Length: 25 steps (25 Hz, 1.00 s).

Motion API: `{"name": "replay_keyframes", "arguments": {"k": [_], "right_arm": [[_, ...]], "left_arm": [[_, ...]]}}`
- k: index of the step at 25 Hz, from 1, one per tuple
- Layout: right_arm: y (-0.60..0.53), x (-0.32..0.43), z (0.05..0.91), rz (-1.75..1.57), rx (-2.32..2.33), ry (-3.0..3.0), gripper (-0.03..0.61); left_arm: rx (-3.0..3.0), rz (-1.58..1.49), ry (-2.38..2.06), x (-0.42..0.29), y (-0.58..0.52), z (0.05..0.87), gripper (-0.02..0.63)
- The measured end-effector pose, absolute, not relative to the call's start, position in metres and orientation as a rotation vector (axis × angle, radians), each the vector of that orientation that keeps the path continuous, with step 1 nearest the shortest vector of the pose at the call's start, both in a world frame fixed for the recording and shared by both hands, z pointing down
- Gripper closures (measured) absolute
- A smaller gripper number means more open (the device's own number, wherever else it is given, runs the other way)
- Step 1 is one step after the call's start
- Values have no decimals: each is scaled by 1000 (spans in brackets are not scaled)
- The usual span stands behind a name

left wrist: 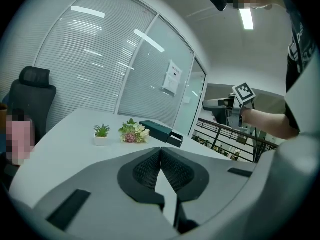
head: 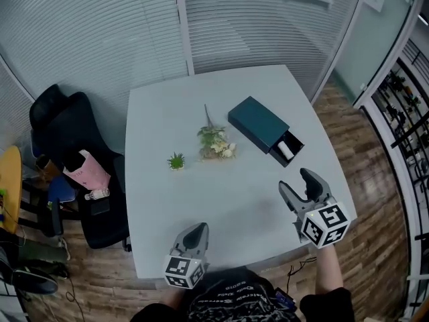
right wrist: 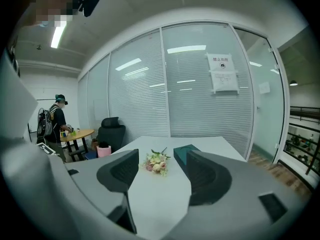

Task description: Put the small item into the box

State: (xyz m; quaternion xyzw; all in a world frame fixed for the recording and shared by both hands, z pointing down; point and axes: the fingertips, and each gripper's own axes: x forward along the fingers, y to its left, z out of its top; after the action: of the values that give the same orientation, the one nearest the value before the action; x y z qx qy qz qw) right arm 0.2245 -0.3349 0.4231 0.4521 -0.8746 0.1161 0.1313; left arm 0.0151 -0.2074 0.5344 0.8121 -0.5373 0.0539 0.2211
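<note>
Small green potted plant [head: 176, 161] sits well beyond pinched-together, empty left claw [head: 199, 229]; right claw [head: 296, 182] gapes empty; pale flower bunch [head: 216, 143] beside dark teal box [head: 258, 123].

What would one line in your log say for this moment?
left tool shut, empty | right tool open, empty | box on table, drawer partly out | small potted plant on table, untouched

tabletop [head: 228, 200]: pale grey, carrying three things | box [head: 258, 123]: dark teal, lying flat toward the right edge, its drawer [head: 287, 147] sticking out toward the near-right corner | bouquet [head: 216, 143]: lying mid-tabletop, near the box, stem pointing at the far edge | small potted plant [head: 176, 161]: standing upright nearer the left edge, apart from the bouquet
</note>
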Motion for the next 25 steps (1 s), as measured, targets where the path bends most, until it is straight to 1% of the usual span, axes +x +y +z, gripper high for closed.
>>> {"name": "replay_keyframes", "arguments": {"k": [14,25], "right_arm": [[-216,157,469,290,1340,-2664,279],[-187,135,492,280,1204,-2633,279]], "left_arm": [[2262,78,-1510,-14,-186,519,595],[2273,111,-1522,-17,-170,521,595]]}}
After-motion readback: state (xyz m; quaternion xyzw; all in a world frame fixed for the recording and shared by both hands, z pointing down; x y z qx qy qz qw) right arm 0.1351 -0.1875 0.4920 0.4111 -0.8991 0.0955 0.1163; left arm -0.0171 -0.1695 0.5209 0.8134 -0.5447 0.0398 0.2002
